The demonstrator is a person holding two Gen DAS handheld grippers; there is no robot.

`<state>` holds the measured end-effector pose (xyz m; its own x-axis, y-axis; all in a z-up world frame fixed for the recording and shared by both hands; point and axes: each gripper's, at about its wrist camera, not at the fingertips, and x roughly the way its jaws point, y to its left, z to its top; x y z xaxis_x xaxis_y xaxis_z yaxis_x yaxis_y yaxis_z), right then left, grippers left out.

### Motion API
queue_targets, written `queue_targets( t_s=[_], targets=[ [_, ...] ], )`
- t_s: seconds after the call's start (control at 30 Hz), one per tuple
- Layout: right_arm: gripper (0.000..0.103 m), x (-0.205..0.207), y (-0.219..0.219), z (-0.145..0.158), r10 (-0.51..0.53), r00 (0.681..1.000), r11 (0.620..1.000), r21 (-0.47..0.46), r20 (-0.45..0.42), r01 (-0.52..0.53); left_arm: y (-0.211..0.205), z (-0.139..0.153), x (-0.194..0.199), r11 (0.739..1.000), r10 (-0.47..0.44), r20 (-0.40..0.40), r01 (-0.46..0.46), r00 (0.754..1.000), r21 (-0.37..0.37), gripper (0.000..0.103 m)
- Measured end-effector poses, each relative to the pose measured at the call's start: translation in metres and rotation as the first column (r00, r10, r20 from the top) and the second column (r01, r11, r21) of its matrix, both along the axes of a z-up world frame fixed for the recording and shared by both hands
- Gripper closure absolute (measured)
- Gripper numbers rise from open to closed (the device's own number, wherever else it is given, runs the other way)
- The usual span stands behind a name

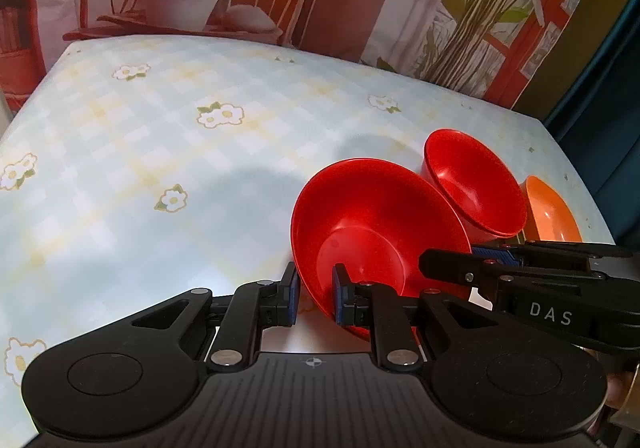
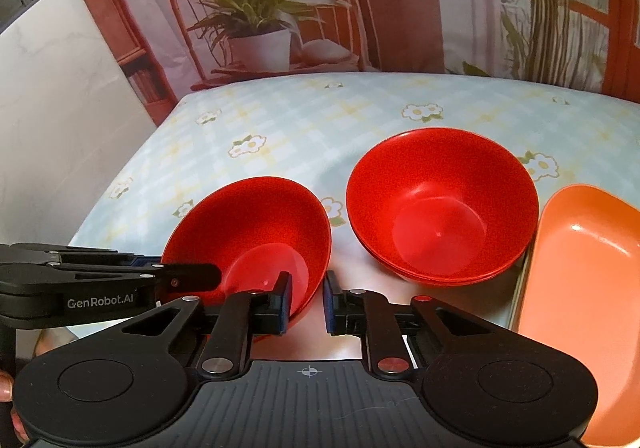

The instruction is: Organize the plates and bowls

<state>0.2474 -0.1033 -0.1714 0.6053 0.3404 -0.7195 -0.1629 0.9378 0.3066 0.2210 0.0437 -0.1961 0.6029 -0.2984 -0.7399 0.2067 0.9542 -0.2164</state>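
A red bowl (image 1: 372,232) sits near the table's front edge; it also shows in the right wrist view (image 2: 256,232). My left gripper (image 1: 316,294) straddles its near-left rim, one finger inside and one outside, with a gap to the wall. My right gripper (image 2: 306,302) straddles its right rim the same way, jaws apart. A stack of red bowls (image 2: 440,208) stands to the right, also seen in the left wrist view (image 1: 474,184). An orange plate (image 2: 580,280) lies further right, also in the left wrist view (image 1: 550,210).
The table has a pale blue checked cloth with flowers (image 1: 180,152). A backdrop printed with plants and chairs (image 2: 260,20) stands behind its far edge. A white panel (image 2: 60,108) is at the left.
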Motion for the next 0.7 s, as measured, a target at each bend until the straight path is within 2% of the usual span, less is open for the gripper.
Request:
queue_targets(
  t_s=[0.7],
  targets=[
    [0.088, -0.006, -0.01, 0.04, -0.005, 0.994, 1.0, 0.023, 0.113, 0.003, -0.008, 0.049, -0.011, 1.0, -0.001, 0.109, 0.0, 0.994, 0.008, 0.085]
  ],
)
